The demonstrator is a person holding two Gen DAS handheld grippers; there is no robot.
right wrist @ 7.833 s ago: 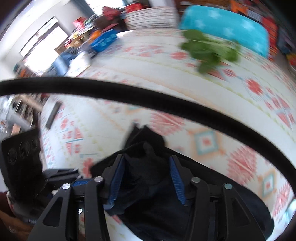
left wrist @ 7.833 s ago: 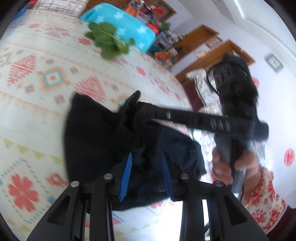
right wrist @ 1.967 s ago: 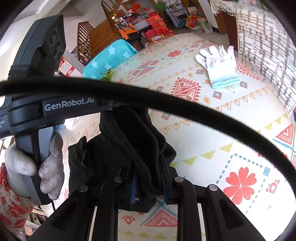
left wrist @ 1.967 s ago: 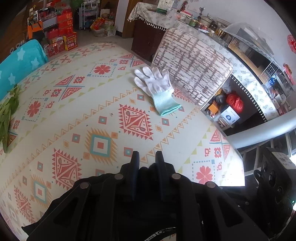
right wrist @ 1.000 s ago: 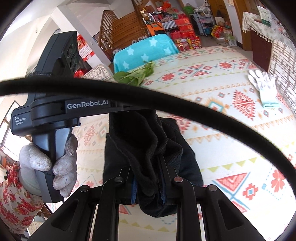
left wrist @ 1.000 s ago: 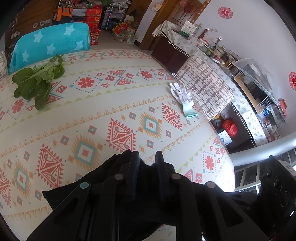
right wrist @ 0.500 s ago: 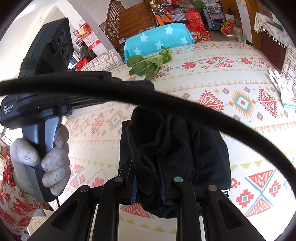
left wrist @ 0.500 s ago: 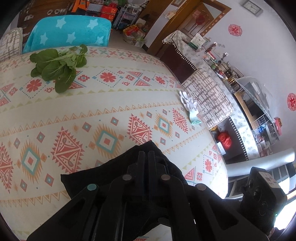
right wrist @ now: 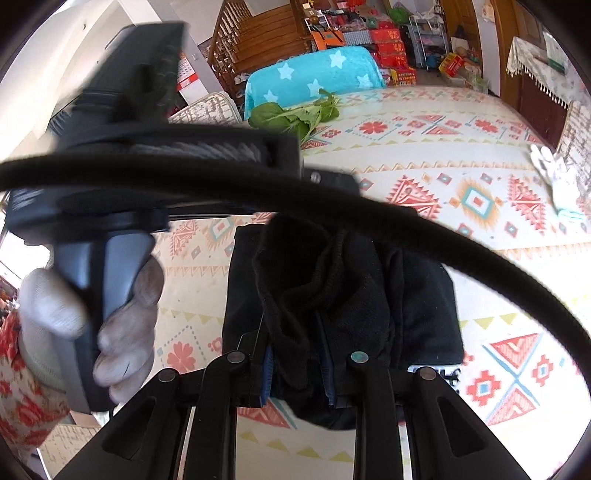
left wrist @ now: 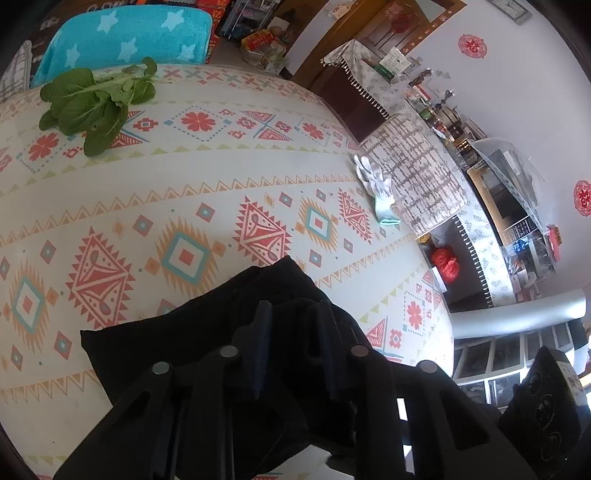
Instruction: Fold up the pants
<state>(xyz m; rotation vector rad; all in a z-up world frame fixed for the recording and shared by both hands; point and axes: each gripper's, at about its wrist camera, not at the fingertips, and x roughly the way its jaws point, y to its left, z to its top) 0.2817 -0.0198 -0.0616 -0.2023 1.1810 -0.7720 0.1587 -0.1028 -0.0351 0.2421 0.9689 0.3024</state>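
Note:
The black pants (left wrist: 192, 332) lie folded in a compact bundle on the patterned tablecloth (left wrist: 184, 192) near the table's front edge. My left gripper (left wrist: 293, 317) is open just above the bundle, its fingers apart with no cloth between them. In the right wrist view the pants (right wrist: 417, 295) lie flat while a bunched fold (right wrist: 306, 291) stands up between my right gripper's (right wrist: 297, 332) blue-padded fingers, which are shut on it. The left gripper's body and the gloved hand (right wrist: 122, 306) holding it are at the left of that view.
A bunch of green leafy vegetables (left wrist: 96, 99) lies at the far side of the table. A white glove (left wrist: 376, 184) lies near the right edge. A turquoise star-patterned chair back (left wrist: 125, 33) stands beyond. A black cable (right wrist: 332, 199) crosses the right wrist view.
My left gripper has opened and let go of the pants. The bundle has come down onto the table. My right gripper keeps its hold on the fold.

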